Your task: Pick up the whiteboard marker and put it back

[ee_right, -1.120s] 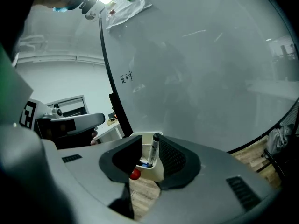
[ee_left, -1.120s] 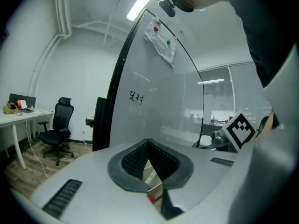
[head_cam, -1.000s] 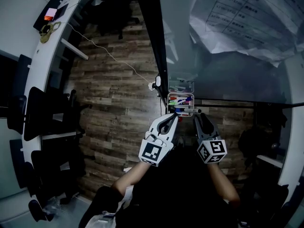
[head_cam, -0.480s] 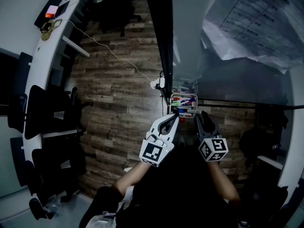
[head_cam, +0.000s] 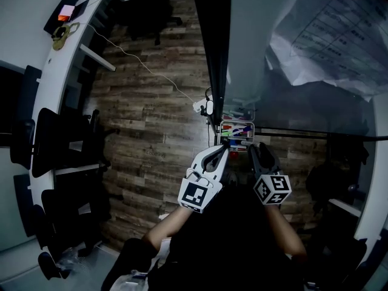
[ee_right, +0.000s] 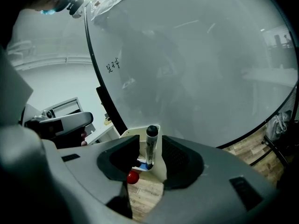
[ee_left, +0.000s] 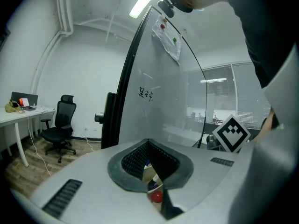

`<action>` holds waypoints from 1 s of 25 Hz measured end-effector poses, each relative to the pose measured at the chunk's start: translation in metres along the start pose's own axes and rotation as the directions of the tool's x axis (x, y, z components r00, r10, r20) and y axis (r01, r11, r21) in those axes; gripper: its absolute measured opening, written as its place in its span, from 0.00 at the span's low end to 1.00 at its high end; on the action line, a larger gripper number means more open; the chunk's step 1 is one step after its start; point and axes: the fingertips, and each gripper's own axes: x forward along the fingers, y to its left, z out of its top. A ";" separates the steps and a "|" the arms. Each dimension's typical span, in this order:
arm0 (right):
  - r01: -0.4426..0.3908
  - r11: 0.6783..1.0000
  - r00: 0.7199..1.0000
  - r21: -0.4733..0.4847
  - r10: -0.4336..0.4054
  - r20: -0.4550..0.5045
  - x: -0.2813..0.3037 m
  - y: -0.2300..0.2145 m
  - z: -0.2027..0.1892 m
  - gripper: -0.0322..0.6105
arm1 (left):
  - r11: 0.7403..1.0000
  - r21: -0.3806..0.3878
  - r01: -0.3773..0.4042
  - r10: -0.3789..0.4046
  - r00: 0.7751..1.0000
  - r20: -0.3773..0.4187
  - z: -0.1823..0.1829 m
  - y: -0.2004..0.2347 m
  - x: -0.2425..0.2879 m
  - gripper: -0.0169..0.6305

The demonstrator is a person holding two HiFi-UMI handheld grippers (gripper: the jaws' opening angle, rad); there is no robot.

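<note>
A black-capped whiteboard marker (ee_right: 151, 143) stands upright in the white holder (ee_right: 160, 169) at the foot of the whiteboard (ee_right: 196, 69). My right gripper (ee_right: 149, 143) is open, its jaws having just been opening. The marker stands between the pads with a gap on each side. In the head view the holder (head_cam: 234, 130) shows several coloured markers, with my right gripper (head_cam: 260, 152) just below it. My left gripper (head_cam: 219, 153) sits beside it on the left, shut and empty. Its tips (ee_left: 148, 146) meet in front of the holder.
A small red ball (ee_right: 132, 177) lies at the holder's base. The whiteboard's black frame post (head_cam: 215, 53) rises just left of the holder. Papers (head_cam: 330, 35) hang on the board. Black office chairs (head_cam: 54, 144) and a white desk (head_cam: 79, 17) line the left, and a cable (head_cam: 145, 68) crosses the wooden floor.
The head view has drifted a little, so the board and holder sit slightly further right. Both grippers stay below the holder. The right jaws look a touch wider.
</note>
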 end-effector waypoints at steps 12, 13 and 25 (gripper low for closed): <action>0.025 1.000 1.000 0.006 -0.025 0.001 0.002 -0.002 -0.001 0.18 | 1.000 0.003 0.002 -0.002 1.000 -0.005 -0.003 0.004 0.000 0.04; 0.027 1.000 1.000 0.003 -0.027 0.000 0.002 -0.001 -0.001 0.18 | 1.000 0.002 0.001 -0.001 1.000 -0.004 -0.003 0.004 0.000 0.04; 0.022 1.000 1.000 -0.022 -0.022 0.013 0.000 0.005 0.000 0.17 | 1.000 -0.007 -0.010 0.010 1.000 0.016 0.000 0.005 -0.009 0.04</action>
